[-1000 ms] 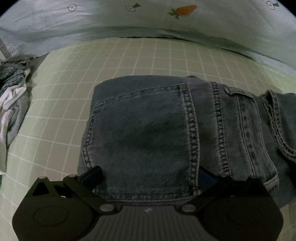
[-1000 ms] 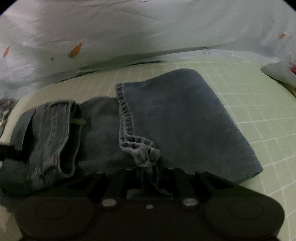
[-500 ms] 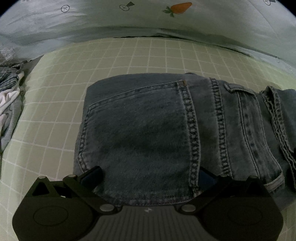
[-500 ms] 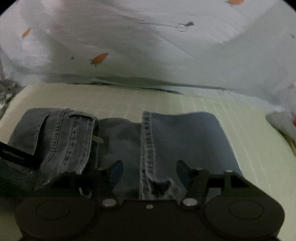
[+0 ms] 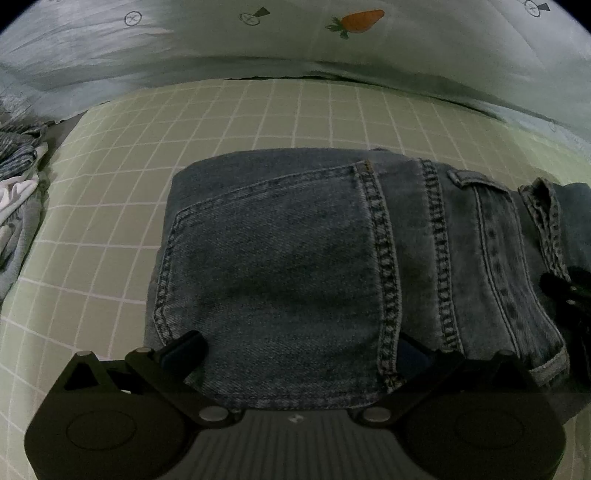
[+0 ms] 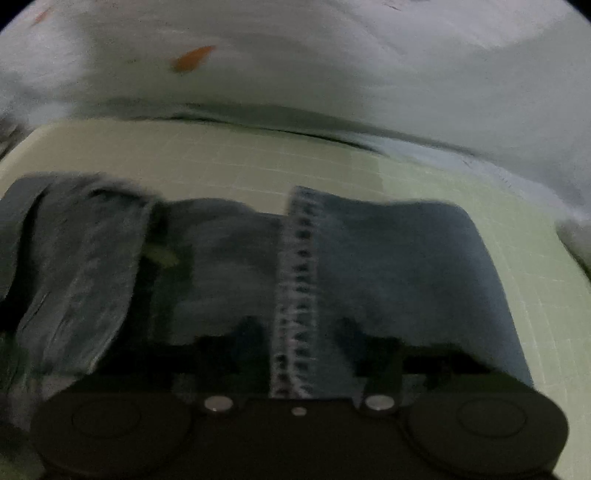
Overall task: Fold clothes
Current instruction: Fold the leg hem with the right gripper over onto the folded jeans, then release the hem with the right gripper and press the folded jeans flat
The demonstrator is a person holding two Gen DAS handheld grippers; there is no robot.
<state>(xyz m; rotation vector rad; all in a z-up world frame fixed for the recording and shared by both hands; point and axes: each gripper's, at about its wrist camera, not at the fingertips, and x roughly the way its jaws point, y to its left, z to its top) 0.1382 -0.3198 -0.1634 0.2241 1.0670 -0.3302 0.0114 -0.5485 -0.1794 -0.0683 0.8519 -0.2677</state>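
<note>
The folded jeans (image 5: pixel 295 266) lie on the green checked bed sheet (image 5: pixel 110 206), pocket side up. My left gripper (image 5: pixel 295 354) stands wide apart over the pocket edge, pressing nothing. My right gripper (image 6: pixel 299 343) has just been closing, its jaws apart either side of the hem seam (image 6: pixel 297 280), not visibly pinching. If they shut on one layer only, the fold could peel open. The right view is blurred; the clothes pile (image 5: pixel 18 184) is cut off.

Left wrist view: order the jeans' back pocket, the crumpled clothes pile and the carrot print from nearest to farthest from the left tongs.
1. Back pocket, directly ahead between the left tongs.
2. Crumpled clothes pile, far left edge.
3. Carrot print, top, on the pale quilt behind.
</note>
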